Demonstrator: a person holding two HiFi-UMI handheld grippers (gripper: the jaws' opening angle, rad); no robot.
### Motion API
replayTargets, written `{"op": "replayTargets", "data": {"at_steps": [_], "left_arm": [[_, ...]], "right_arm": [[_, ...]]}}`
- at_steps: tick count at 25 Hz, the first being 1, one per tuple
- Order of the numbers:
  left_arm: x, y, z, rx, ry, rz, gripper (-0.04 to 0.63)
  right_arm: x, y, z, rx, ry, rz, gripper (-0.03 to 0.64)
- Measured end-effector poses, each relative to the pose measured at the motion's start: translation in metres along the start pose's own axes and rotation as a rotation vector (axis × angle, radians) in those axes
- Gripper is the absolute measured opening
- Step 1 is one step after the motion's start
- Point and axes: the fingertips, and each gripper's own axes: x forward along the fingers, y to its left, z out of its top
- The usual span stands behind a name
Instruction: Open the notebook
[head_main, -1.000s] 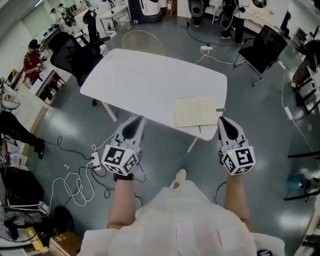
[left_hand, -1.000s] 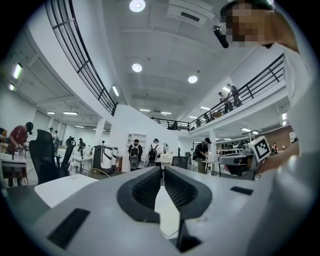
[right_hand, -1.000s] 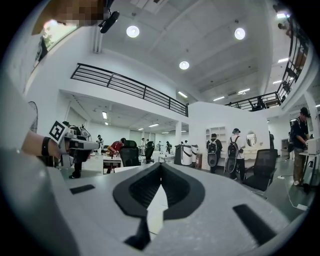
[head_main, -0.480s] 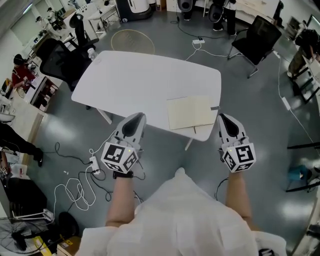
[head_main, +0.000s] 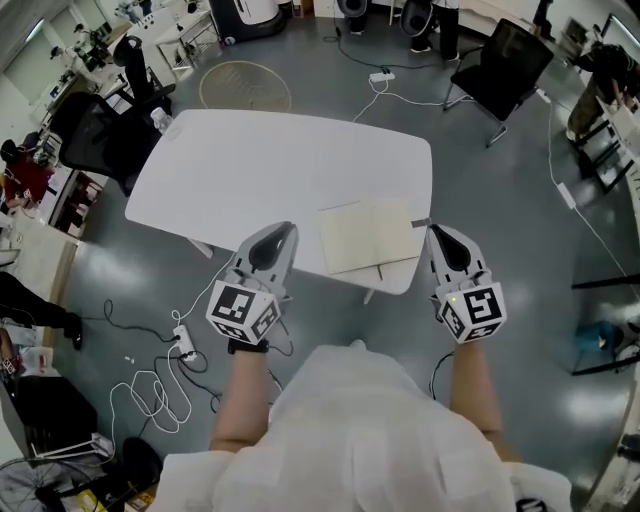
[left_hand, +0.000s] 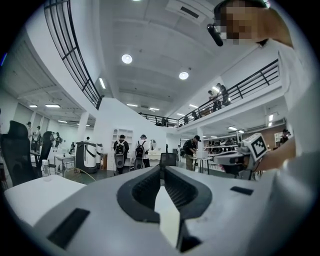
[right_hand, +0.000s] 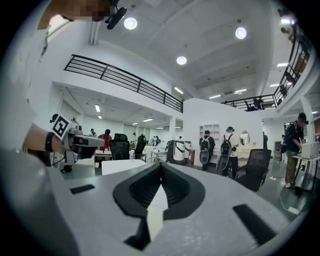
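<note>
A closed cream notebook (head_main: 366, 235) lies flat near the front right edge of the white table (head_main: 250, 165); a thin pen-like stick shows at its front edge. My left gripper (head_main: 287, 228) is shut and empty, its tips over the table's front edge just left of the notebook. Level with the table's right corner, my right gripper (head_main: 433, 230) is shut and empty, just right of the notebook. In the left gripper view the jaws (left_hand: 161, 168) meet with nothing between them, and the right gripper (left_hand: 249, 151) shows off to the side. The right gripper view shows closed jaws (right_hand: 160, 165) too.
Black office chairs (head_main: 100, 125) (head_main: 502, 62) stand at the table's left and far right. White cables and a power strip (head_main: 182, 335) lie on the grey floor at the left. People stand at benches further off (right_hand: 227, 146).
Both grippers have come forward to the table's front edge, and the table and notebook now sit closer beneath me. The jaws stay shut throughout.
</note>
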Motion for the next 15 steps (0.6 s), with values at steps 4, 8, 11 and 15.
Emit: {"op": "replayTargets", "data": {"at_steps": [4, 8, 11, 15], "left_arm": [[0.022, 0.004, -0.007, 0.0, 0.01, -0.037, 0.026], [0.042, 0.011, -0.017, 0.002, 0.021, -0.071, 0.026], [0.054, 0.02, -0.022, -0.003, 0.034, -0.092, 0.026], [0.07, 0.035, -0.027, -0.011, 0.048, -0.119, 0.026]], "right_arm": [[0.013, -0.008, -0.009, 0.006, 0.013, -0.015, 0.005], [0.025, -0.014, -0.019, 0.012, 0.032, -0.034, 0.005], [0.034, -0.017, -0.023, 0.02, 0.044, -0.05, 0.015], [0.049, -0.021, -0.025, 0.021, 0.058, -0.071, 0.015]]}}
